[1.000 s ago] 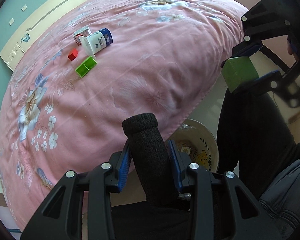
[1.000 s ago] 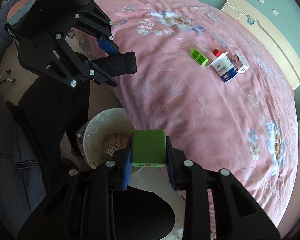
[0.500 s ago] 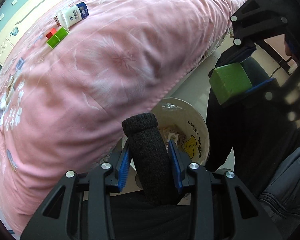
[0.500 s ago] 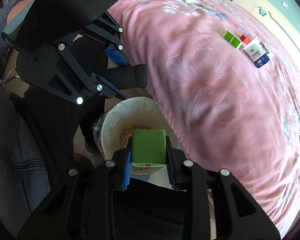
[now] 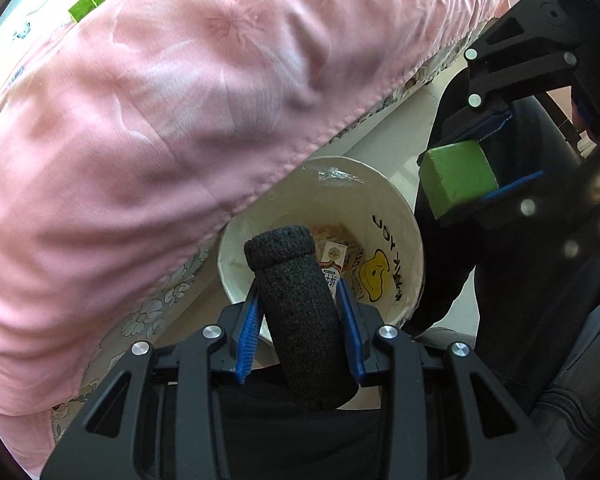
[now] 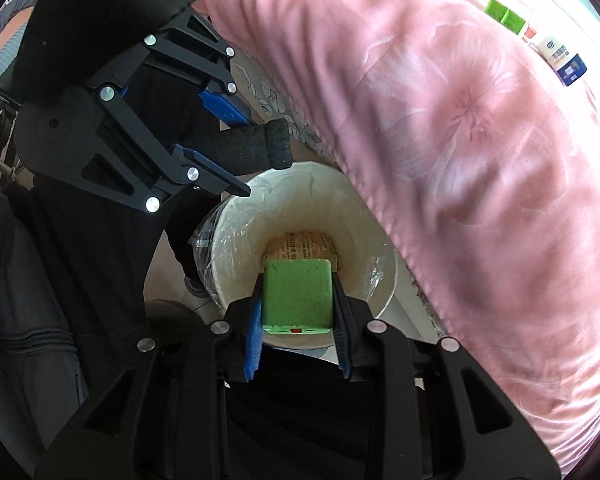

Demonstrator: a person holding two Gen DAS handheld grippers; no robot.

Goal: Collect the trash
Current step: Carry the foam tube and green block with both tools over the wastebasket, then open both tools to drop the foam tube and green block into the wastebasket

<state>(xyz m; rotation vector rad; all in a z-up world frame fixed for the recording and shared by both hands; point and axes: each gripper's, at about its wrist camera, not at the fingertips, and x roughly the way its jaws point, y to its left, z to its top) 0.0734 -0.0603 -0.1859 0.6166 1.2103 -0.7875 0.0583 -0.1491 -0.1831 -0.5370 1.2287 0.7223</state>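
My left gripper (image 5: 298, 285) is shut on a black foam cylinder (image 5: 300, 320) that sticks out past its blue pads, right above the white trash bin (image 5: 405, 216). My right gripper (image 6: 297, 280) is shut on a green block (image 6: 297, 294), also over the bin's mouth (image 6: 236, 216). In the left wrist view the green block (image 5: 456, 178) hangs at the bin's right. In the right wrist view the cylinder (image 6: 252, 152) points over the bin's far rim. Both grippers point steeply down.
The bin has a plastic liner and holds small cartons (image 5: 334, 256) and printed paper (image 6: 300, 242). A bed's pink quilt (image 5: 160, 120) bulges beside it and overhangs its rim. On top lie a green box (image 6: 504, 16) and a milk carton (image 6: 564, 60). A person's dark trousers (image 5: 500, 280) stand close.
Both grippers have sunk toward the bin, which now fills more of each view. The bed's top and the items on it have slid to the upper edge. Both grips are unchanged.
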